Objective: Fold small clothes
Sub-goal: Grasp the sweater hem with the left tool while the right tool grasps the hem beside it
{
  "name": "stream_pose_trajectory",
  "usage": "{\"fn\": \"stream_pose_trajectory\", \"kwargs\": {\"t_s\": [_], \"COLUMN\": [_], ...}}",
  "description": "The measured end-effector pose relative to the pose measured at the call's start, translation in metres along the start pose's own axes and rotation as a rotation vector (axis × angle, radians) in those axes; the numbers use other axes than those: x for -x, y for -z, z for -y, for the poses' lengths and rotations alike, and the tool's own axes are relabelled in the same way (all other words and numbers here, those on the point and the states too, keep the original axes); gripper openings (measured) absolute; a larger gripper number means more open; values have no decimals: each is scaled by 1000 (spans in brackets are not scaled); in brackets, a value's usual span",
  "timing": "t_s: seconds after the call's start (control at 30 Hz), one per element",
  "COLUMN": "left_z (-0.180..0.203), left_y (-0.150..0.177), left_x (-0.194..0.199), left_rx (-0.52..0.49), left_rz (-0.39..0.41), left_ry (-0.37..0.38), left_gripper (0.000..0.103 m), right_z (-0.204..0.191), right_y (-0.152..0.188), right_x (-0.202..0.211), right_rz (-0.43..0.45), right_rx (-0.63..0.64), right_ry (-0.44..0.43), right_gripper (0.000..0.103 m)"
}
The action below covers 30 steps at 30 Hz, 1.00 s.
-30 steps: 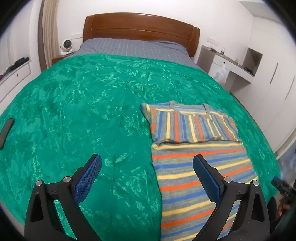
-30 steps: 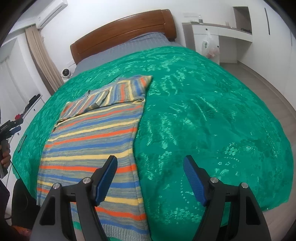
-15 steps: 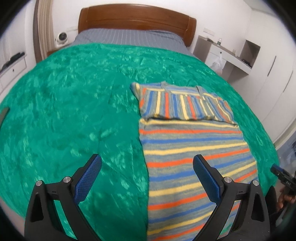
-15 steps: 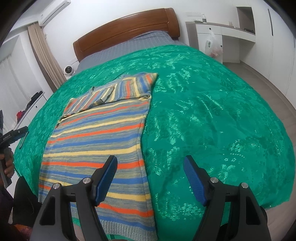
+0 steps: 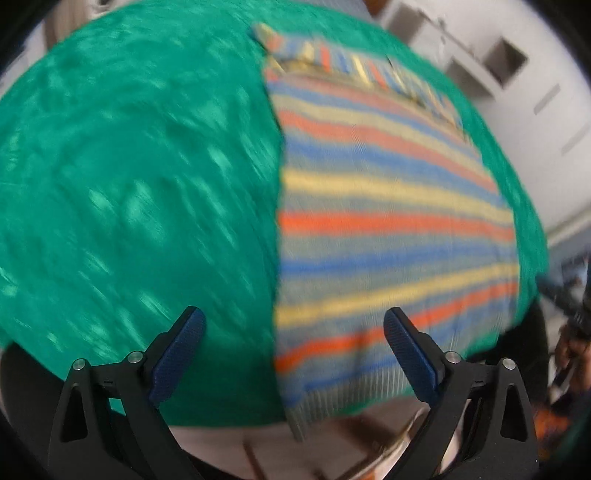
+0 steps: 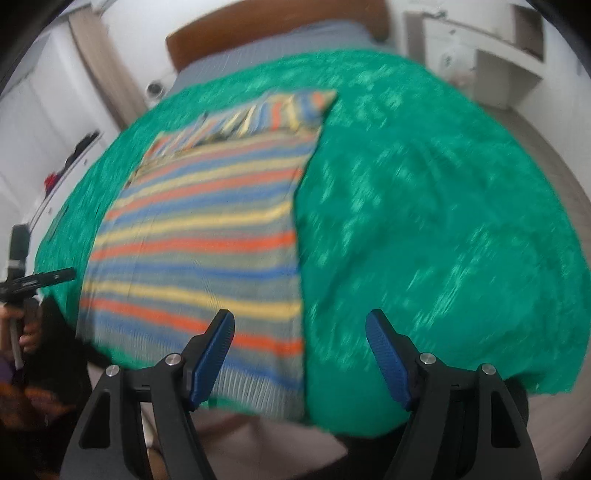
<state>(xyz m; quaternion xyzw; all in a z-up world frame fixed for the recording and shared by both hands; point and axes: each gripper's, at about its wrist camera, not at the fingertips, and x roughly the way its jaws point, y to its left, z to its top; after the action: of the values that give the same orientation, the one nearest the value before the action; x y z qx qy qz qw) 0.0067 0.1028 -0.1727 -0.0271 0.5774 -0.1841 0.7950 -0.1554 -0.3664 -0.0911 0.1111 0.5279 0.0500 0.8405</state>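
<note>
A striped knit garment, in orange, blue, yellow and grey bands, lies flat on a green bedspread, its far end folded over. Its ribbed hem hangs at the near bed edge. My left gripper is open and empty, above the garment's near left hem corner. In the right wrist view the garment lies left of centre on the bedspread. My right gripper is open and empty, above the garment's near right hem corner. Both views are blurred by motion.
A wooden headboard and grey sheet stand at the far end. White cabinets and a desk line the right wall. The other gripper in a hand shows at the left edge of the right wrist view.
Both grippers have pulled back and tilted down towards the near edge of the bed; the garment's ribbed hem and the bed edge are now in view. Both stay open.
</note>
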Motion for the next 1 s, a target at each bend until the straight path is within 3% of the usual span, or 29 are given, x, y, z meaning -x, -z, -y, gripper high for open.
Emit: {"fn": "stream_pose_trajectory", "kwargs": {"t_s": [0.17, 0.27, 0.33, 0.37, 0.4, 0.7, 1.0], "left_z": [19, 21, 20, 20, 21, 14, -5], "left_y": [19, 22, 24, 26, 28, 39, 35], "left_x": [-16, -19, -22, -24, -27, 2, 10], "left_rx": [-67, -50, -46, -45, -47, -90, -46], "left_rz": [-61, -89, -107, -127, -147, -137, -106], "left_ry": [-37, -15, -23, -17, -10, 3, 28], "left_gripper": [84, 67, 49, 29, 4, 2, 3], "right_z": [-3, -7, -9, -11, -11, -24, -26], "right_y": [11, 13, 13, 15, 15, 15, 15], "right_x": [-26, -46, -58, -62, -64, -27, -33], "right_rz": [-148, -213, -255, -276, -288, -271, -253], "right_rx": [-14, 16, 23, 35, 46, 95, 45], "right_ry": [-88, -89, -105, -105, -98, -48, -51], "right_gripper": [70, 59, 45, 30, 6, 5, 5]}}
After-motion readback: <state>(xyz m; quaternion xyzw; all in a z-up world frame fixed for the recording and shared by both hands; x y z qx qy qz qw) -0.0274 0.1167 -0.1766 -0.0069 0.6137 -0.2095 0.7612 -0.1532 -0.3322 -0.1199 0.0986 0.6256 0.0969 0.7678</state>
